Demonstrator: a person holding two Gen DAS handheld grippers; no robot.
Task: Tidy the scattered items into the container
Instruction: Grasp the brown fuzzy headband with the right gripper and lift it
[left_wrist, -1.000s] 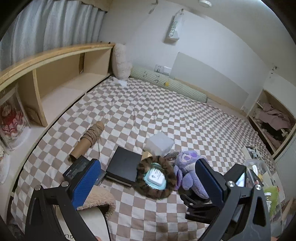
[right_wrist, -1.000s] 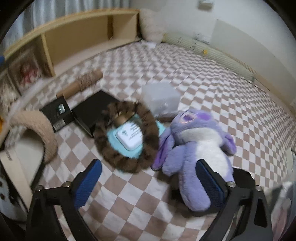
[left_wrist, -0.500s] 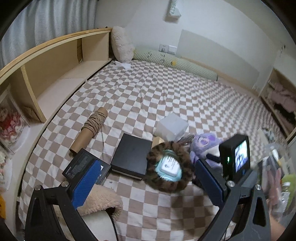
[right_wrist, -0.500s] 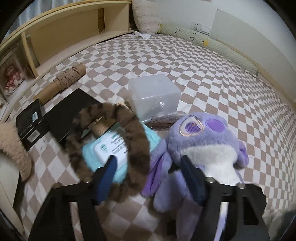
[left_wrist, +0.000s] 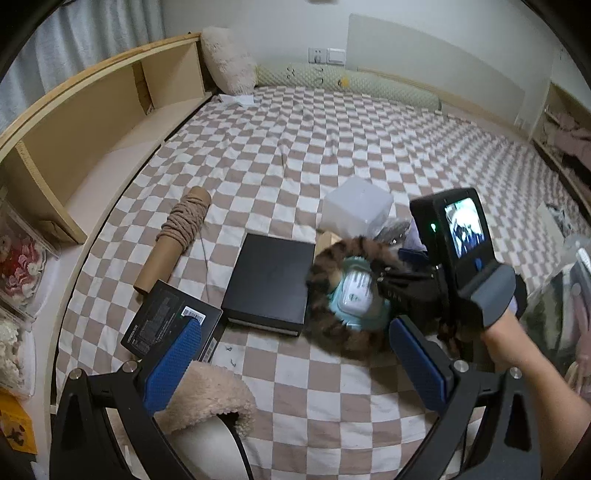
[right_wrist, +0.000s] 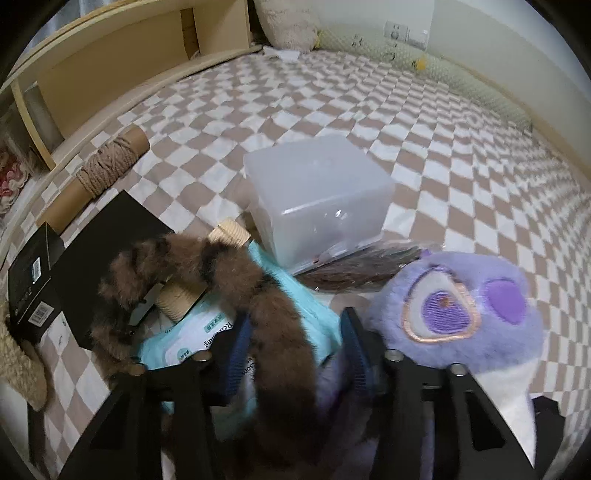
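While the right claw (right_wrist: 295, 354) closes around the furry brown ring (right_wrist: 273, 314), the frosted box's (right_wrist: 317, 199) contents stay unreadable.

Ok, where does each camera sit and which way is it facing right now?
Left wrist: on the left hand-held gripper, jaws open, looking down across the checkered bed at the black box; the person's right forearm shows.
Right wrist: on the right hand-held gripper, low over the furry brown ring, which sits between its just-closing jaws, beside the purple plush.
Shared: ring, black box, translucent container, twine roll.
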